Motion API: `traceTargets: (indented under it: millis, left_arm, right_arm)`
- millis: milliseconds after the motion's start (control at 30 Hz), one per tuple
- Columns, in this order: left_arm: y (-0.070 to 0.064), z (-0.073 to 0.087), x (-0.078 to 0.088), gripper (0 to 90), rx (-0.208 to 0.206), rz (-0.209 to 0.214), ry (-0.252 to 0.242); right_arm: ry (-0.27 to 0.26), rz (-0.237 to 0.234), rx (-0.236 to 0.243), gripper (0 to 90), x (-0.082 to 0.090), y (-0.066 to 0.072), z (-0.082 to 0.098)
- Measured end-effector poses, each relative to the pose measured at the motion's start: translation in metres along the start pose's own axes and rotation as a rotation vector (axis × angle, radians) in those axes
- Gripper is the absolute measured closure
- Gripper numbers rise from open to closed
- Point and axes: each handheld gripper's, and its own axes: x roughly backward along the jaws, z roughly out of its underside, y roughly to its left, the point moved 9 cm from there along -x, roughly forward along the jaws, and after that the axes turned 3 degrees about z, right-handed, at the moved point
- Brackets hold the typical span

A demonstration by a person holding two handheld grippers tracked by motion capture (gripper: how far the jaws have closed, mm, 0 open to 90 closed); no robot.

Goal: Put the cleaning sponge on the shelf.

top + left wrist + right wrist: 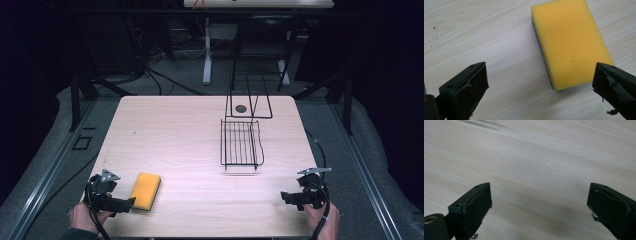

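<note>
Down at seven o'clock on the worktop (200, 125), the yellow sponge (145, 190) lies flat beside the wide-open, empty left tongs (131, 201), with the wire rack (241, 143) well apart toward one o'clock and the right tongs (284, 196) equally agape, holding nothing.

Sponge (145, 191) lies near-left of rack (241, 144) on table (175, 130).

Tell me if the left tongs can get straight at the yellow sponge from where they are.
Probably yes. The left tongs stand open just short of the yellow sponge, which lies flat on the table with nothing between it and the jaws. It sits off toward one jaw, so a small sideways shift looks needed.
</note>
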Motion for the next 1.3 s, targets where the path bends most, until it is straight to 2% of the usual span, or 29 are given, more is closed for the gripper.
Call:
traceTargets:
  millis: [333,400,600,867,1033,1133,1300]
  left_arm:
    - [-0.016,-0.007,-0.004,0.0,-0.009,0.042,-0.010]
    - [-0.019,-0.008,-0.005,0.0,0.000,0.044,-0.012]
    - [-0.029,-0.011,-0.009,0.0,-0.015,0.061,0.004]
    - [-0.033,-0.010,-0.022,0.0,-0.007,0.077,0.062]
    - [-0.039,-0.011,-0.030,0.0,-0.029,0.090,0.090]
    - [-0.041,-0.011,-0.033,0.0,-0.030,0.091,0.096]
    - [-0.042,-0.007,-0.038,0.2,-0.028,0.093,0.142]
  right_arm:
    - [-0.004,-0.005,0.001,5.7,0.001,0.001,0.000]
    - [-0.001,-0.005,0.003,5.9,0.001,0.001,0.000]
    - [0.005,-0.002,0.012,6.3,0.001,0.003,0.000]
    - [0.013,-0.005,0.030,6.7,-0.002,0.006,0.000]
    - [0.012,-0.007,0.030,6.9,-0.002,0.006,0.000]
    - [0.011,-0.008,0.036,7.0,-0.001,0.007,0.000]
    - [0.012,-0.011,0.036,7.1,-0.002,0.008,0.000]
